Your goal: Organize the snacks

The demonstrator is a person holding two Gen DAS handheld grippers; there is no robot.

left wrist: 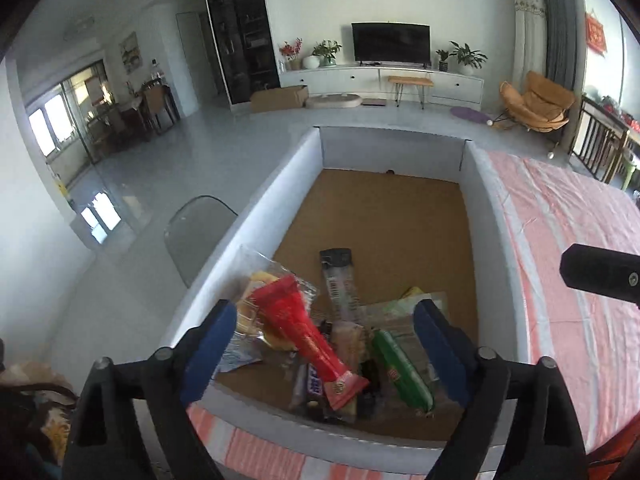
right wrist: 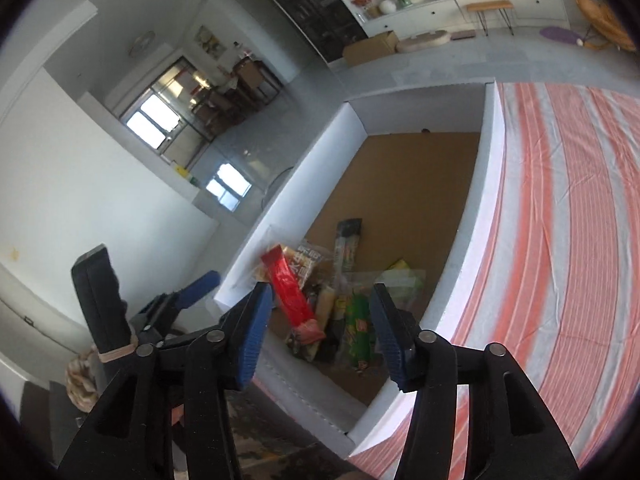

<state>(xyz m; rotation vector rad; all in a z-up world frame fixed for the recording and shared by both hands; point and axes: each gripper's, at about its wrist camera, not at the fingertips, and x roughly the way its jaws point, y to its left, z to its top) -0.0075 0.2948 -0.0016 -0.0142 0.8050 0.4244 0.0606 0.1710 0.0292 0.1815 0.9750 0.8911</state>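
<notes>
The room is a bright living space with a pale tiled floor (left wrist: pixel 168 160), a long white media cabinet (left wrist: pixel 384 80) carrying a dark television (left wrist: pixel 391 42), and a tall black glass-fronted cabinet (left wrist: pixel 244 32) at about eleven o'clock in the left wrist view. Nearer, a tabletop covered in a pink-and-white striped cloth (left wrist: pixel 568 240) bears a large white-walled open box with a brown cardboard floor (left wrist: pixel 400 220). The snacks lie heaped at the box's near end, around six o'clock: a long red foil packet (left wrist: pixel 304 332) on top, a green wrapped stick (left wrist: pixel 400 372) to its right, a clear-and-black barcoded sachet (left wrist: pixel 340 280) at twelve o'clock of the pile. Both tools hover above the pile with nothing between their blue pads: the left tool (left wrist: pixel 324 344) gapes wide, the right tool (right wrist: pixel 320 332) stands partly spread (neither touches a wrapper). The step appears to be a release into the box just completed; the next move likely calls for fetching another snack, though none shows outside the box.
</notes>
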